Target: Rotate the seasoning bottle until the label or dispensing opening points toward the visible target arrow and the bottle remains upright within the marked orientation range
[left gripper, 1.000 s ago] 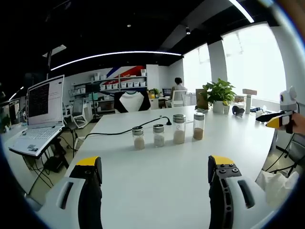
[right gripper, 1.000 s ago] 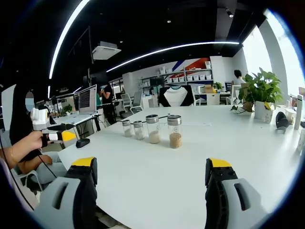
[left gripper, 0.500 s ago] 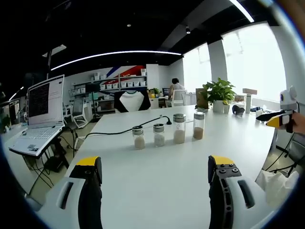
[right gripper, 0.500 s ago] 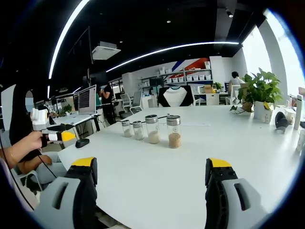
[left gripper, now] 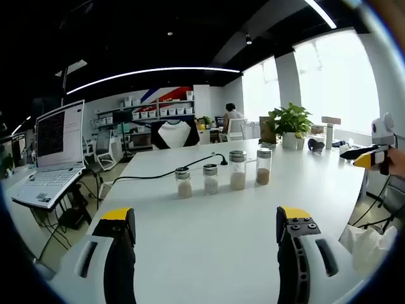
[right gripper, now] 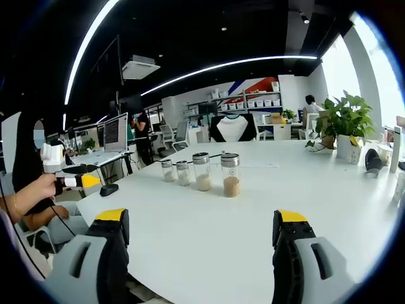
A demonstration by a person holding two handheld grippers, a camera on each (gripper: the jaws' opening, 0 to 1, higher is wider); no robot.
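Standing in a close row mid-worktop (left gripper: 209,234), four seasoning bottles (right gripper: 230,175) were upright and ungrasped. Both the left hand-held gripper (left gripper: 205,223) and right hand-held gripper (right gripper: 199,223) were spread wide, well apart from them. Reaching in risked toppling neighbouring bottles; no target arrow was discernible.

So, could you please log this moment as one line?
phase: pre-grasp | left gripper: open, empty | right gripper: open, empty | bottles: four in a row, upright, untouched | table: white
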